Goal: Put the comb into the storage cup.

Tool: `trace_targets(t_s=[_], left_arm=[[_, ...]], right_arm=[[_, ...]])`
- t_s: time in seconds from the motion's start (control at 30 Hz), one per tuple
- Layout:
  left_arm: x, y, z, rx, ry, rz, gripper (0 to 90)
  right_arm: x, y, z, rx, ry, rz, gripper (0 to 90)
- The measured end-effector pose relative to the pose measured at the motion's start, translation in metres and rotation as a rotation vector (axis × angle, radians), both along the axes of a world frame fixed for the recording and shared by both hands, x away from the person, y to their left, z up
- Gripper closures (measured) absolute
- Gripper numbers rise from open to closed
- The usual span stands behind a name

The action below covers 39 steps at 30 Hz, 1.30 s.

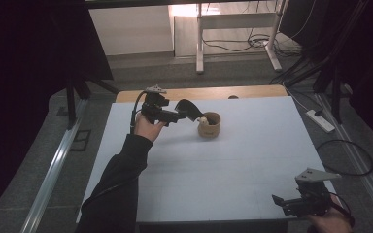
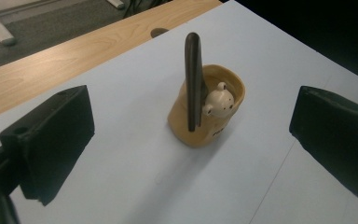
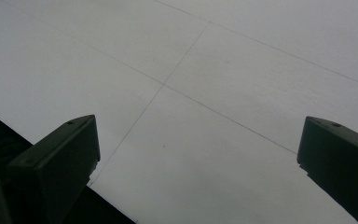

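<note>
A tan cup-shaped holder (image 2: 193,128) with a small cream bear figure (image 2: 219,100) on its rim stands on the white table (image 1: 213,170), toward the far side. A thin dark flat piece (image 2: 193,84) stands upright in it, seen edge-on. My left gripper (image 1: 182,115) is just left of the holder (image 1: 209,125), pointing at it. In the left gripper view its jaws (image 2: 191,121) stand wide apart on either side of the holder, touching nothing. My right gripper (image 1: 278,201) rests low near the table's front right corner, open (image 3: 196,158) over bare white tabletop.
A wooden strip (image 1: 199,93) runs along the table's far edge. Beyond it, on the floor, are white desk legs (image 1: 200,43) and cables. A power strip (image 1: 320,120) and a looped cable (image 1: 345,158) lie on the floor at the right.
</note>
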<state>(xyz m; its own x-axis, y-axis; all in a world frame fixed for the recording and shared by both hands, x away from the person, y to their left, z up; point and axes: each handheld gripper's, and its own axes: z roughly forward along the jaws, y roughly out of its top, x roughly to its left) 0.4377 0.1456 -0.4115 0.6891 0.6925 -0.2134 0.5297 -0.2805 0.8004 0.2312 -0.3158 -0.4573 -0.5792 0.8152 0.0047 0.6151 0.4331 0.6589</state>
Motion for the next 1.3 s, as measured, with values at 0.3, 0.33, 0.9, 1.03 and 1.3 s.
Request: trace_targets(t_s=[0.3, 0.33, 0.9, 1.03, 1.3], left_arm=[[-0.008, 0.007, -0.009, -0.006, 0.002, 0.005, 0.0], [-0.009, 0.007, -0.010, -0.006, 0.001, 0.006, 0.0], [-0.027, 0.016, -0.017, -0.023, -0.020, 0.005, 0.0], [-0.032, 0.017, -0.019, -0.020, -0.033, -0.007, 0.0], [-0.039, 0.021, -0.025, 0.001, -0.041, 0.009, 0.0]], right_arm=[[0.000, 0.000, 0.000, -0.003, 0.001, -0.001, 0.0], [0.000, 0.000, 0.000, -0.004, 0.001, -0.001, 0.0], [-0.001, 0.001, 0.000, -0.006, -0.004, -0.003, 0.0], [-0.001, 0.001, 0.000, -0.004, -0.012, -0.001, 0.0], [-0.001, 0.000, 0.001, -0.003, -0.014, -0.009, 0.0]])
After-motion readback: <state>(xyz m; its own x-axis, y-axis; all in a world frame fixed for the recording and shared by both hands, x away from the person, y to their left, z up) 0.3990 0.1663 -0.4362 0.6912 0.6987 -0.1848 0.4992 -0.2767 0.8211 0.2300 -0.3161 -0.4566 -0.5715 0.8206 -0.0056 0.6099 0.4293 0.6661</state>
